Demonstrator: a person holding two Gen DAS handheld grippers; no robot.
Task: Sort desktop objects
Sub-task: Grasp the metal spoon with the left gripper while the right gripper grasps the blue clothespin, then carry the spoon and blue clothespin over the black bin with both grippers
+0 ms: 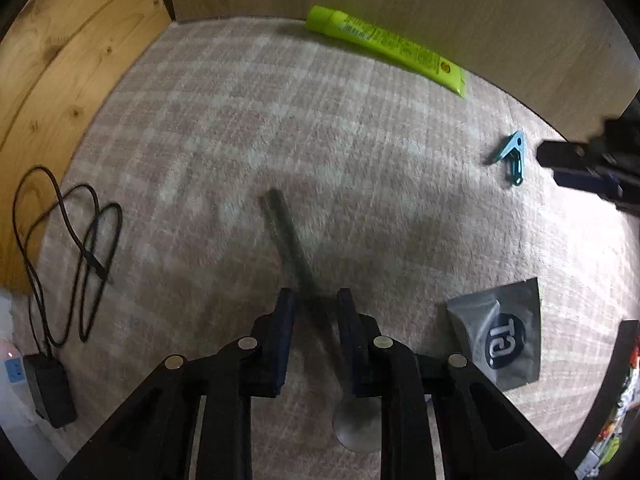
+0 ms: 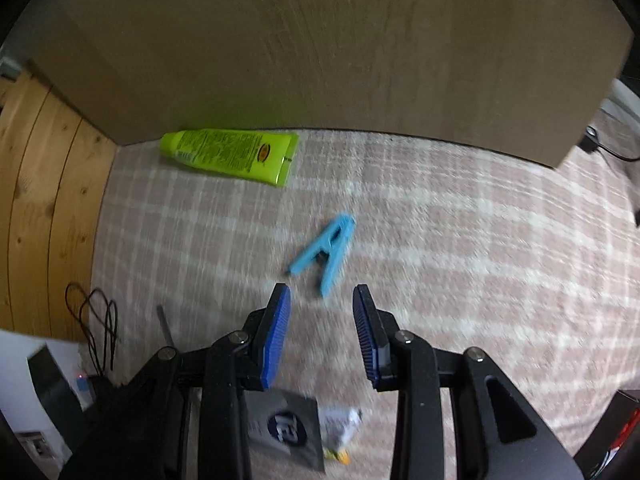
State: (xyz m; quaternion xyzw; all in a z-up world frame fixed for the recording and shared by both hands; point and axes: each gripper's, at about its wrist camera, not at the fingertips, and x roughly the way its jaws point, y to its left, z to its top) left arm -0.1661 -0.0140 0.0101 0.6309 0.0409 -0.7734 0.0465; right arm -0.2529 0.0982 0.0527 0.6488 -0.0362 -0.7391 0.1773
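A metal spoon (image 1: 290, 240) lies on the plaid cloth (image 1: 360, 140), its bowl under my left gripper (image 1: 316, 300). The handle runs slantwise through the narrow gap between the blue pads; I see no firm press on it, and it blurs with the cloth. A light-blue clothespin (image 2: 326, 256) lies just ahead of my right gripper (image 2: 321, 292), whose jaws stand open and empty above the cloth. In the left wrist view, the same clothespin (image 1: 510, 156) lies beside the right gripper (image 1: 560, 164) at the right edge.
A lime-green tube (image 1: 384, 46) lies against the back board (image 1: 440, 0). A grey foil pouch (image 1: 500, 340) sits right of the spoon. A black cable (image 1: 76, 256) and adapter (image 1: 50, 392) lie at left by the pine panel (image 1: 60, 60). A small wrapper (image 2: 340, 428) lies near the pouch.
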